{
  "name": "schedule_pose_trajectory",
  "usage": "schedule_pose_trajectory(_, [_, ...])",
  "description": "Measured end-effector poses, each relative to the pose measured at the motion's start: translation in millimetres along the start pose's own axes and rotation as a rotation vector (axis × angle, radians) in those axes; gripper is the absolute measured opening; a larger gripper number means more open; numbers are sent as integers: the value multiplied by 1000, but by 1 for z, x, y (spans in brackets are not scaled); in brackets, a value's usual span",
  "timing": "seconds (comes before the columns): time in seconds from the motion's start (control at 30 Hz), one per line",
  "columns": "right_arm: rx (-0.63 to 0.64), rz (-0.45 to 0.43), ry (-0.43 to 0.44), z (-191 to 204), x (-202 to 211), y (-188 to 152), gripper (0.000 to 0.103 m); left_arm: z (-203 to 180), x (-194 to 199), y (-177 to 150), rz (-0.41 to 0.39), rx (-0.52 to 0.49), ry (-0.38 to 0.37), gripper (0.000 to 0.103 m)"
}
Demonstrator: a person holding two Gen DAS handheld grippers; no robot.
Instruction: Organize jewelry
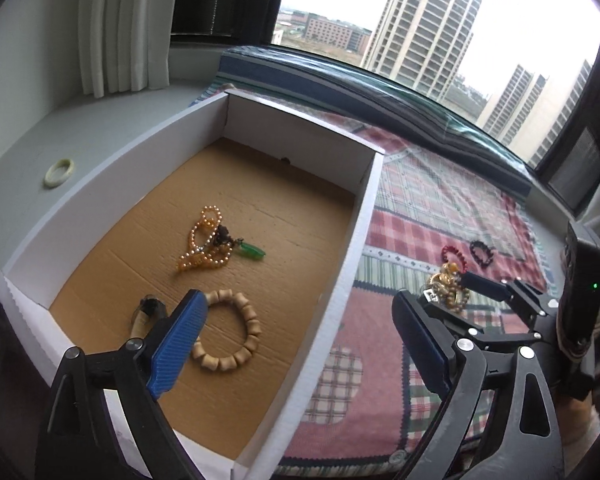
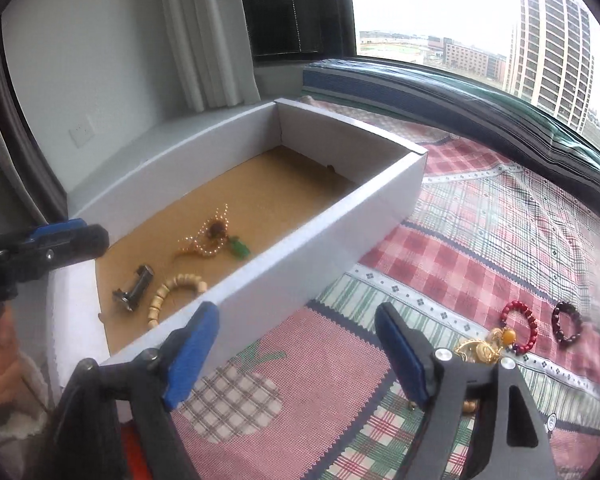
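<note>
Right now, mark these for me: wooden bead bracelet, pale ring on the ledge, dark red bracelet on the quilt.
wooden bead bracelet [image 1: 255,322]: left wrist view, on its right-side beads.
pale ring [image 1: 59,173]: left wrist view, on its near rim.
dark red bracelet [image 2: 534,330]: right wrist view, on its right-side beads.

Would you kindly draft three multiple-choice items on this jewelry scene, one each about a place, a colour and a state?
1. Where does the wooden bead bracelet lie?
A. on the patchwork cloth
B. inside the white box
C. on the window ledge

2. What colour is the pendant beside the pearl strand?
A. green
B. blue
C. purple

3. How do the right tongs stand?
A. shut on a bracelet
B. shut on nothing
C. open, holding nothing

Answers:
1 B, it rests on the box's brown floor.
2 A, the pendant shows bright green.
3 C, the blue pads stand wide apart over the cloth.
</note>
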State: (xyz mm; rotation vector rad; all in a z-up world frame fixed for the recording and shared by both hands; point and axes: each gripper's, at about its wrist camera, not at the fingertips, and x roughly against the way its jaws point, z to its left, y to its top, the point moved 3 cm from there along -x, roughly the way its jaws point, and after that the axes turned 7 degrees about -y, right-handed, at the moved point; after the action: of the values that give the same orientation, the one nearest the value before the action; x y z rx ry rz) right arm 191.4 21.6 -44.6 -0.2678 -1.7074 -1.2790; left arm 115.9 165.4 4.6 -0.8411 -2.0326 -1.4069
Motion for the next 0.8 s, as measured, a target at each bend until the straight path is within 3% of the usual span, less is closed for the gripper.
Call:
schedule_pose_trajectory(0.23, [-84, 26, -110, -57, 33, -67, 82, -75, 0, -35, 10, -118, -103, 98])
schedule_pose_trajectory(0.43, [-214, 34, -186, -104, 60, -123, 83, -122, -27, -61, 46, -178, -132, 98])
schedule_pose_trajectory(0.57, [-290, 57, -251, -132, 70, -159, 83, -141, -49, -83, 69, -168, -127, 98])
schedule_pose_trajectory(0.8, [-406, 64, -345, -157, 72, -205, 83, -151, -88, -117, 113, -237, -78, 98])
